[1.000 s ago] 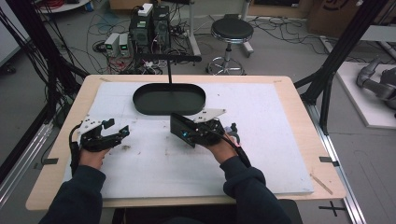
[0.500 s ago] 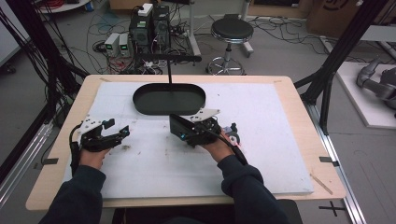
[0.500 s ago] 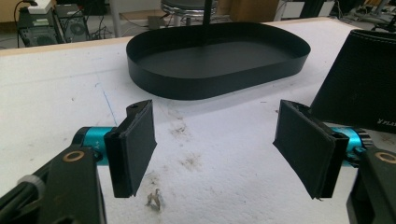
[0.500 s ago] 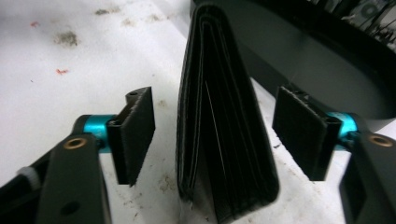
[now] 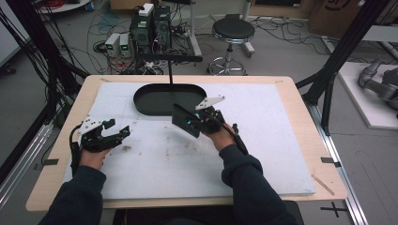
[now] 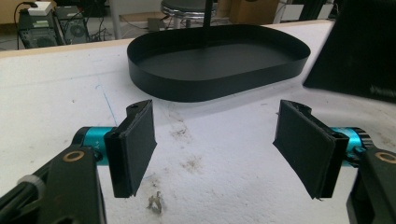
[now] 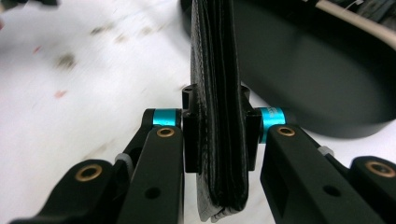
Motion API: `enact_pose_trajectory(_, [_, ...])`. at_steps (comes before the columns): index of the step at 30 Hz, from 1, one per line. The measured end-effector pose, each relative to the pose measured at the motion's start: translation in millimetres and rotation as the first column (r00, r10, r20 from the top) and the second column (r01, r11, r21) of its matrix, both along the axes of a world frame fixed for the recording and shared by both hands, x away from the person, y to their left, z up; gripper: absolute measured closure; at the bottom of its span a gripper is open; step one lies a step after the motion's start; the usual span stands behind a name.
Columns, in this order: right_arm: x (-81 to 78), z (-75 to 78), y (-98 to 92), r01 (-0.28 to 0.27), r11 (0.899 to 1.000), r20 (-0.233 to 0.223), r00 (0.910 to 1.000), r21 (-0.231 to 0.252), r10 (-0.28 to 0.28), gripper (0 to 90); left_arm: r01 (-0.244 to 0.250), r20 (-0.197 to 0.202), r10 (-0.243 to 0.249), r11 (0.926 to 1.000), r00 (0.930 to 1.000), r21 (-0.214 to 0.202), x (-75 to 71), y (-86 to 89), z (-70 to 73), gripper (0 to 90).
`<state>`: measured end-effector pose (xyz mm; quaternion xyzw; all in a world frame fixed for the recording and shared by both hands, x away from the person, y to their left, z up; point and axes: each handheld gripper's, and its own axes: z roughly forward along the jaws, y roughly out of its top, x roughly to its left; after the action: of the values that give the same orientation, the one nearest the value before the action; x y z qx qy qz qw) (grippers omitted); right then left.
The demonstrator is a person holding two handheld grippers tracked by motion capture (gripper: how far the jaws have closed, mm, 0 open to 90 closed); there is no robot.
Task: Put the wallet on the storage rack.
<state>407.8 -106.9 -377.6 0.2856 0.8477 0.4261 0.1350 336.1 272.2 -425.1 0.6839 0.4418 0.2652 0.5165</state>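
- the right gripper (image 5: 187, 123) grips a black leather wallet (image 5: 184, 121), its two fingers (image 7: 191, 135) pressed flat on either face of it; those fingers have just been closing, and the wallet now sits clamped between them.
- in the right gripper view the wallet (image 7: 219, 107) stands on edge, its stitched spine facing the camera and its folded layers showing at the bottom.
- in the high view the wallet is held above the white mat (image 5: 263, 140), just in front of the black oval tray (image 5: 141, 104) and apart from it.
- the tray is shallow with a low upright wall, and lies at the far middle of the mat; in the left gripper view its wall (image 6: 205, 86) curves across the top, with a dark corner of the wallet (image 6: 359, 51) at the upper right.
- the left gripper (image 5: 119, 135) rests low over the mat at the left, well apart from the wallet, with its fingers (image 6: 137, 144) spread wide and nothing between them.
- small brown stains and crumbs mark the mat (image 6: 187, 163) between and just ahead of the left fingers.
- the mat covers most of a light wooden table (image 5: 300, 93); the person's dark sleeves (image 5: 244, 183) come in from the near edge.
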Motion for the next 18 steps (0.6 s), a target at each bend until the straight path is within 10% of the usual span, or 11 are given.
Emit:
enact_pose_trajectory(8, [47.8,31.6,12.0,0.026,0.998,0.039,0.9988,0.058,-0.028,77.4,0.005,0.003,-0.005,1.0,1.0,-0.007,1.3,-0.2,-0.5,28.7])
enact_pose_trajectory(18, [97.4,18.1,42.4,0.069,0.997,0.005,0.9976,0.021,-0.069,77.5,0.013,0.005,-0.013,0.9999,0.9999,0.003,0.7,-1.3,-0.3,28.7])
